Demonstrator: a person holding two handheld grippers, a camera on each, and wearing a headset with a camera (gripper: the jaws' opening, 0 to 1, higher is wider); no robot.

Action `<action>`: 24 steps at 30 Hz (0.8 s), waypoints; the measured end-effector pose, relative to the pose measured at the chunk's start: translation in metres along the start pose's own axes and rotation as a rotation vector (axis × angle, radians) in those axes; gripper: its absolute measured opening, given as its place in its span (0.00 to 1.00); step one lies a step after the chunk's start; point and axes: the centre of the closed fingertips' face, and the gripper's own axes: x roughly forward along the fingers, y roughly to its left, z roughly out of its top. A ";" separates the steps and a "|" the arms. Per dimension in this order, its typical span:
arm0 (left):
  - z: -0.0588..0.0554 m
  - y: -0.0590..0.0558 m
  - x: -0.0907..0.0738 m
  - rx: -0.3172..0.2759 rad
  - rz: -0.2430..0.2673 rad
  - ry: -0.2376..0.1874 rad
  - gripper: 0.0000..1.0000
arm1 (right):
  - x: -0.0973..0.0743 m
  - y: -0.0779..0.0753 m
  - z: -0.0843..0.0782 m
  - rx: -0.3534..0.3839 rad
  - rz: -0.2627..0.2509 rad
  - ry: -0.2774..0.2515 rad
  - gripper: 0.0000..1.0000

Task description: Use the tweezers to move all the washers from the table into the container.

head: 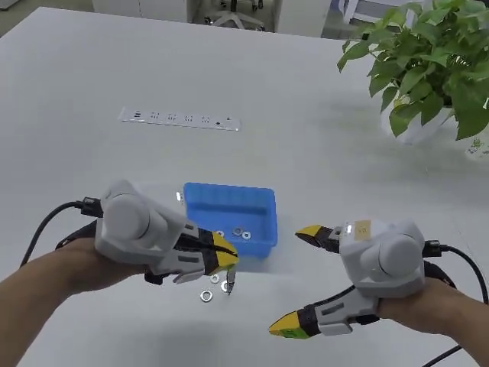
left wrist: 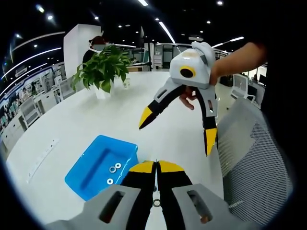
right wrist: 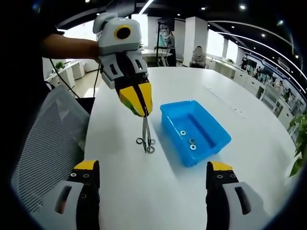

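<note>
My left gripper point(head: 226, 252) is shut on a pair of thin metal tweezers point(head: 228, 283), held just in front of the blue container point(head: 260, 200). The tweezer tips point(right wrist: 147, 143) point down among a few loose washers point(head: 206, 296) on the white table; whether one is pinched I cannot tell. Three washers point(head: 237, 231) lie inside the container. My right gripper point(head: 298, 280) hovers to the right of the container, wide open and holding nothing. In the left gripper view the jaws point(left wrist: 156, 166) meet, with a washer point(left wrist: 157, 202) below them.
A white power strip point(head: 179, 118) lies farther back on the table. A potted green plant point(head: 432, 61) stands at the far right corner. A grey mesh chair point(right wrist: 48, 143) sits at the table's near edge.
</note>
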 end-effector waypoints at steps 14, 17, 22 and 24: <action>-0.001 -0.002 0.000 0.018 -0.020 0.011 0.05 | 0.016 0.007 0.010 -0.103 0.094 -0.003 0.67; -0.001 -0.003 0.001 0.018 -0.026 0.011 0.05 | 0.020 0.007 0.012 -0.120 0.112 -0.001 0.61; -0.001 -0.002 0.001 0.021 -0.030 0.015 0.05 | 0.026 0.007 0.015 -0.139 0.143 0.001 0.55; -0.002 0.000 0.000 0.024 -0.032 0.019 0.05 | 0.028 0.006 0.017 -0.145 0.149 0.001 0.52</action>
